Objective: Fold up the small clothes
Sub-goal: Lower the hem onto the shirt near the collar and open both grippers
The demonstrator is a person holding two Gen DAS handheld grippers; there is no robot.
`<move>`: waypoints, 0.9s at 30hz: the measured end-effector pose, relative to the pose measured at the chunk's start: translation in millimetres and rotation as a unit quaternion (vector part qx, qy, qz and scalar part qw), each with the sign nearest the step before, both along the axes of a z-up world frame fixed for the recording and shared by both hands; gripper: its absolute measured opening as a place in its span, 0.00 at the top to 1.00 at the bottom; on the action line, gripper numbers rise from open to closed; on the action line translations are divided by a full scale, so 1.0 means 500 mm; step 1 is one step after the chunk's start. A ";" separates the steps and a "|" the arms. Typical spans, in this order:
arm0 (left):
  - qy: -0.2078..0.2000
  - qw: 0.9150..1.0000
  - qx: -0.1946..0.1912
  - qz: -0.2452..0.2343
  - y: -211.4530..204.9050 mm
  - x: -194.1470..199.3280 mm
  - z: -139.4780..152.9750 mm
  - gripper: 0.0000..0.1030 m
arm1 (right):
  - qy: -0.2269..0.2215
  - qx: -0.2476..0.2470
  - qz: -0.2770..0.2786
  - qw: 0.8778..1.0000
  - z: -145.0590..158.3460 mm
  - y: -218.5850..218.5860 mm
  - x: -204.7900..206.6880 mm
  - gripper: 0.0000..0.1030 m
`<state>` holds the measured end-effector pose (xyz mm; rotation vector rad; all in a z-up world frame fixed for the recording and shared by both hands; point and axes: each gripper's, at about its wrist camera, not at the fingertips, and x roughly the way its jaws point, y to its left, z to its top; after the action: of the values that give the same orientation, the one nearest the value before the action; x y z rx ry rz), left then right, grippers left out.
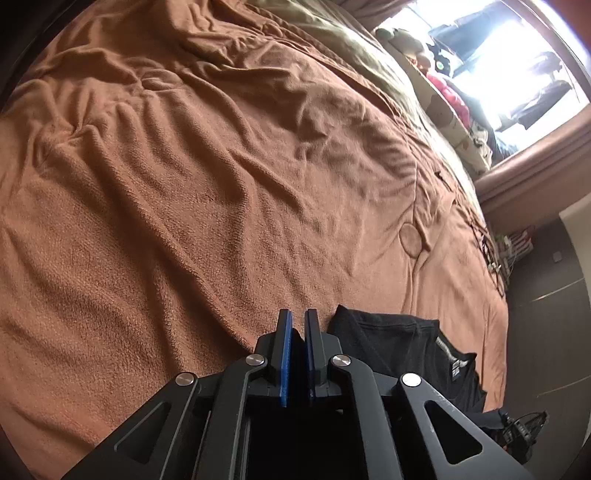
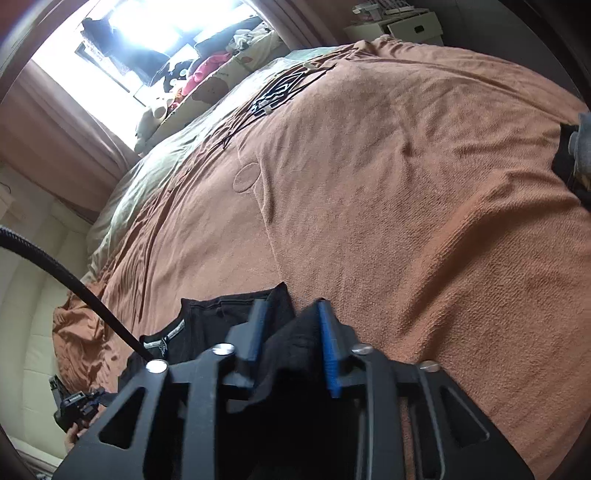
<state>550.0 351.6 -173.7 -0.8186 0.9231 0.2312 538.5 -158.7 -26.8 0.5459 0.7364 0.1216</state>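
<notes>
Holding two tools over our bed (image 1: 184,184): left tool (image 1: 298,325) nearly closed, empty; right tool (image 2: 291,325) parted, black shirt (image 2: 221,314) loose between its pads.

- Blanket (image 1: 221,184): orange-brown, plain
- Garment (image 1: 399,343): black, white-printed neck label
- Gripper pads (image 2: 327,343): blue, on black frame
- Curtain (image 2: 55,122): brownish pink

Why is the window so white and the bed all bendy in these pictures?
Left wrist view: the window is blown out by daylight. Right wrist view: same glare at the window, and the fisheye lens bulges the orange blanket; dark corners are the lens edge.
</notes>
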 end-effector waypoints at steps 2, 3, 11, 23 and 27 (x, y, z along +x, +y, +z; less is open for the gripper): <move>0.005 1.000 0.018 -0.023 -0.008 0.002 0.012 0.64 | -0.007 -0.018 0.000 1.000 0.016 0.000 -0.012 0.28; 0.002 0.999 0.033 -0.033 -0.014 -0.001 0.022 0.48 | -0.011 -0.029 0.005 1.000 0.026 0.005 -0.017 0.28; 0.032 0.983 0.130 -0.123 -0.053 -0.033 0.067 0.40 | 0.025 -0.170 0.080 0.982 0.052 0.080 -0.047 0.28; 0.127 0.939 0.210 -0.243 -0.148 -0.010 -0.015 0.40 | 0.121 -0.287 0.112 0.944 -0.006 0.152 0.007 0.28; 0.127 0.939 0.220 -0.232 -0.143 0.020 -0.021 0.40 | 0.108 -0.292 0.101 0.945 0.001 0.157 0.039 0.28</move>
<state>559.8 280.2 -184.3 -0.1447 1.2236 0.1224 558.0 -80.1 -26.1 -0.0881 0.9920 0.0278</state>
